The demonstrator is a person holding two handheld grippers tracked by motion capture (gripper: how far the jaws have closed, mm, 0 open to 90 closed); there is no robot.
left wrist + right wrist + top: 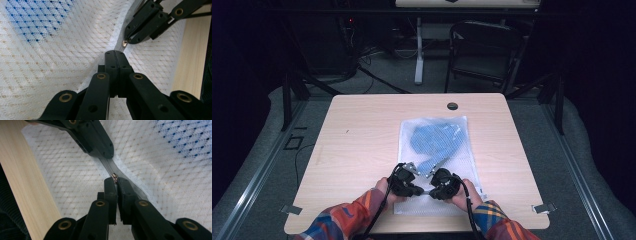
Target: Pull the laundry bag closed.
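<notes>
Mesh bag (439, 150): it lies flat on the wooden table (362, 130), centre of the high view, running from mid-frame down to the near edge where my hands meet.
Contents: something soft and blue (435, 137) shows through the netting in the bag's upper half (I cannot tell what garment it is).
Zipper (130, 185): a grey tape running along the bag, from the middle of the right gripper view down to the lower right.
Left gripper (115, 53): clenched, jaws pressed together on the fabric beside the zipper line, low centre of the left gripper view; the mesh puckers up toward it.
Right gripper (114, 179): clamped on the small metal zipper pull (114, 177), which sits right at the jaw tips in the centre of the right gripper view.
Spacing: the two grippers are just beside each other, tips almost facing.
How it will handle: I judge the bag light, limp and stretchy; it will bunch and slide on the smooth tabletop unless I keep it taut.
Where to hold: cloth right by the zipper for an anchor, and the pull itself for drawing (it is tiny and smooth, so it could slip out).
</notes>
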